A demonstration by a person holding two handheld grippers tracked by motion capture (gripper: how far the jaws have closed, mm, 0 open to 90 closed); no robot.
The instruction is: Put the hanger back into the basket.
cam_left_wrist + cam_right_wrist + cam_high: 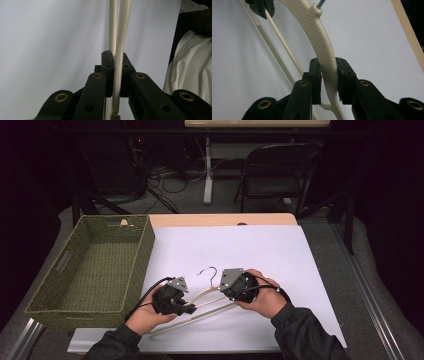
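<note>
A cream plastic clothes hanger (210, 312) with a metal hook (212, 272) lies low over the white sheet (250, 245), held at two places. My left gripper (192, 309) is shut on the thin lower bar; in the left gripper view its pads (108, 62) press that bar (123, 30) from both sides. My right gripper (227, 292) is shut on the hanger's broad textured shoulder (312, 22), which runs up between its jaws (328, 65). In the right gripper view the left gripper (260, 7) sits at the top left on the bar.
A green woven basket (137, 270) stands at the left, its wall close to my left hand. The wooden table edge (225, 219) lies behind the sheet, and a folding chair (280, 170) beyond it. Creased white cloth (190, 67) lies past the sheet's edge.
</note>
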